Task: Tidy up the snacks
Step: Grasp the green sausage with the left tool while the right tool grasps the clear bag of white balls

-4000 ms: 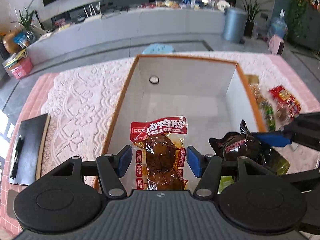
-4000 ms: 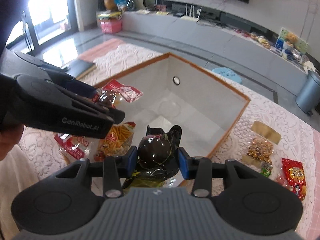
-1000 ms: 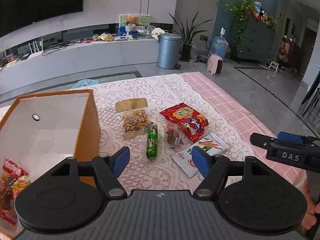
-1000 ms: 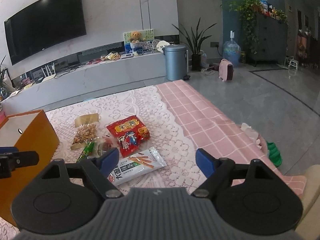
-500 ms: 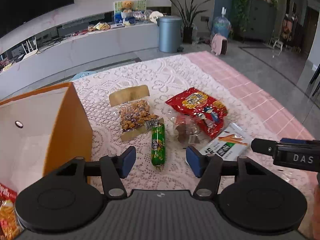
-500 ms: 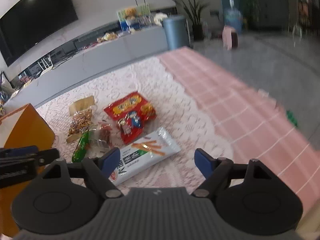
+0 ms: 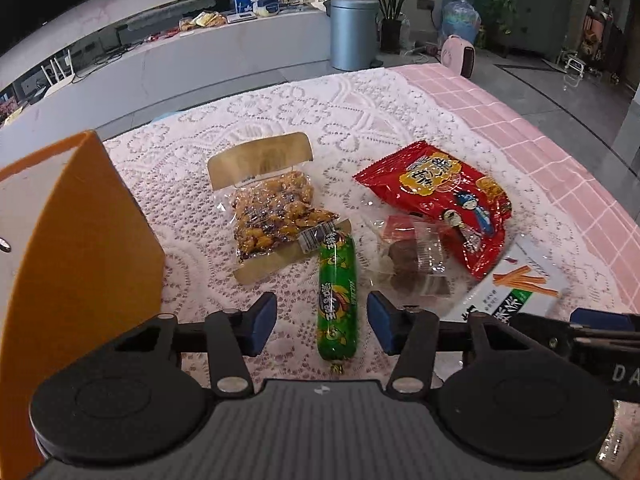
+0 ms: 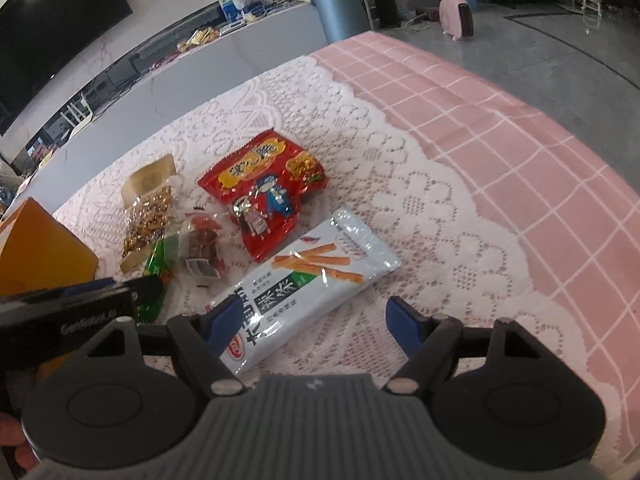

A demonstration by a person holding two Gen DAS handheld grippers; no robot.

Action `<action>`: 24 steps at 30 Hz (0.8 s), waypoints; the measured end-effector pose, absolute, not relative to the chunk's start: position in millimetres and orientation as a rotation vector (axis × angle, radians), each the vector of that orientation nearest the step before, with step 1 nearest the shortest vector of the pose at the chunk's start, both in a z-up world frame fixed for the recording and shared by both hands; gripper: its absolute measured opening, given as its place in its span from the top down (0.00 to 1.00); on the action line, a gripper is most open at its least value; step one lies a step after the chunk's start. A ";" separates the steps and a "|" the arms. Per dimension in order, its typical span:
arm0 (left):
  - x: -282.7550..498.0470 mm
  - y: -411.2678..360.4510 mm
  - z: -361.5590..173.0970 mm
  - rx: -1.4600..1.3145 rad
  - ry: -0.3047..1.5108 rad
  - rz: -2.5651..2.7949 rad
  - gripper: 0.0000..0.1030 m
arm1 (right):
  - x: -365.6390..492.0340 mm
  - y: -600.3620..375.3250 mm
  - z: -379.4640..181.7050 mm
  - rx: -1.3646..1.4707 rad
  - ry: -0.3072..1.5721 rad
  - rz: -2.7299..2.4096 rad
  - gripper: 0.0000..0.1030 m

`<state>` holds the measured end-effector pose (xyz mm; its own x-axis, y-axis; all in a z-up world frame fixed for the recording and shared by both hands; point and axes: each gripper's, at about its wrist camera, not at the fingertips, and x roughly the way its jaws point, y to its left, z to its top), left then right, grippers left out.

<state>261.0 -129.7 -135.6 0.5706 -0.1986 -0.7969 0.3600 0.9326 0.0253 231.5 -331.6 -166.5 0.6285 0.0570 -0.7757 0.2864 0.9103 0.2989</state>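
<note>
left wrist view: the left gripper (image 7: 322,329) is closing around the green plastic-wrapped sausage stick (image 7: 337,295) on the lace cloth, beside the orange box (image 7: 86,236); pads not touching yet. it may roll away.

right wrist view: the right gripper (image 8: 308,326) stands apart over the white crinkly snack pouch (image 8: 310,280); the slick film may slip. "genrobot" shows alongside.

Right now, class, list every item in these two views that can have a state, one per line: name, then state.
left hand-held gripper: closing, green sausage between its pads, not yet pinched
right hand-held gripper: open over the white packet's near end
green sausage: lying flat, sealed
white packet: flat on the lace
red bag: lying sealed, overlapping the clear packet
clear packet: flat
peanut bag: flat
orange box: open-topped
</note>
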 end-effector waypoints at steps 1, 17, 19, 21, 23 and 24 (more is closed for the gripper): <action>262.7 -130.1 -137.2 0.192 0.911 -0.329 0.44 | 232.6 -332.5 -168.0 0.428 0.891 -0.132 0.26; 266.3 -139.7 -147.1 0.206 0.917 -0.354 0.76 | 223.6 -383.3 -162.4 0.611 0.806 -0.212 0.26; 265.2 -135.4 -145.7 0.187 0.919 -0.348 0.76 | 226.1 -373.6 -162.5 0.563 0.819 -0.185 0.27; 262.6 -129.7 -142.6 0.163 0.917 -0.345 0.76 | 225.9 -364.4 -159.5 0.503 0.817 -0.167 0.27; 257.0 -124.6 -137.7 0.148 0.906 -0.342 0.76 | 221.8 -358.8 -155.5 0.454 0.814 -0.180 0.28; 253.8 -122.8 -135.2 0.141 0.898 -0.341 0.76 | 217.4 -356.8 -153.4 0.432 0.817 -0.203 0.27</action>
